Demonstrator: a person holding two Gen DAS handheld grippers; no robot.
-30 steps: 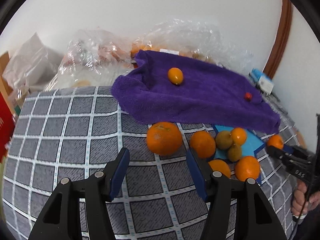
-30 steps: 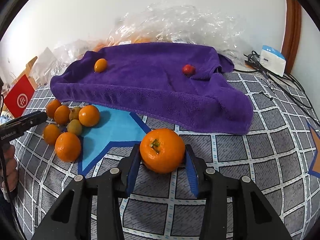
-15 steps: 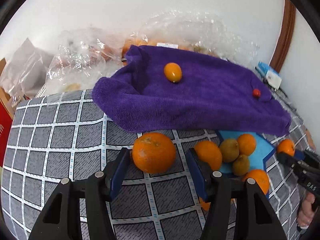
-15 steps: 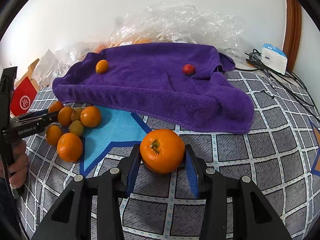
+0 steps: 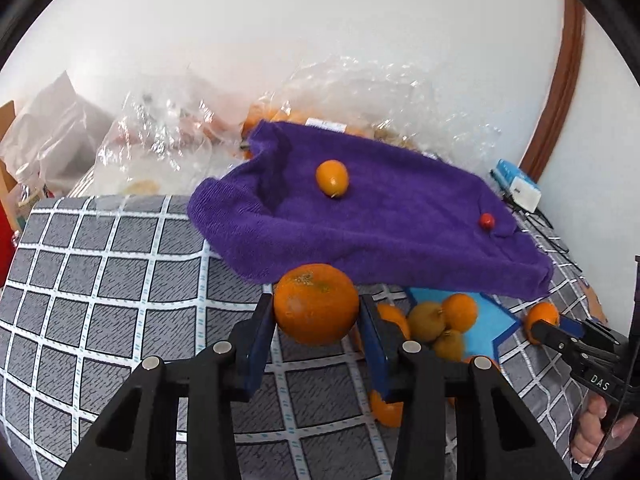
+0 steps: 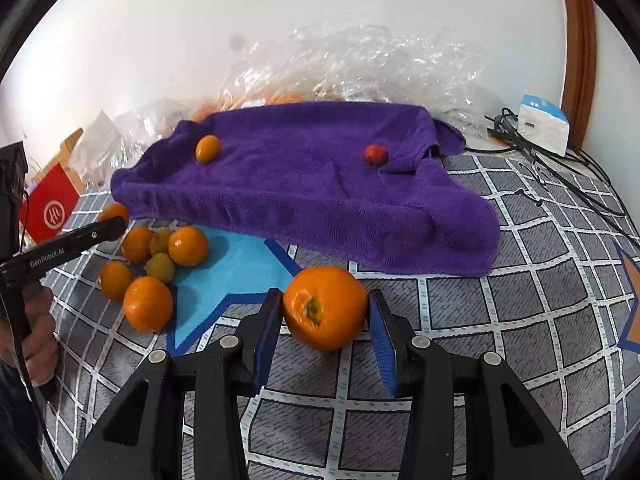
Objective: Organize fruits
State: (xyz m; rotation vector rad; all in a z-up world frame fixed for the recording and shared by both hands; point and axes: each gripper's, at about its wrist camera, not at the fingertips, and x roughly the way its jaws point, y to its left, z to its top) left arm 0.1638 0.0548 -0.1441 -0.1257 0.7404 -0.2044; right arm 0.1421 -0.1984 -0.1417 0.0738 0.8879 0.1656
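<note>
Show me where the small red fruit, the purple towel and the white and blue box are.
small red fruit [image 6: 375, 155], right wrist view, middle of its skin.
purple towel [image 6: 304, 192], right wrist view, bare middle of the cloth.
white and blue box [image 6: 544, 124], right wrist view, its white front face.

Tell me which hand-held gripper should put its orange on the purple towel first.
Right, probably. The right hand-held gripper clamps its orange firmly before the purple towel; the left hand-held gripper has just been closing on its own orange.
</note>
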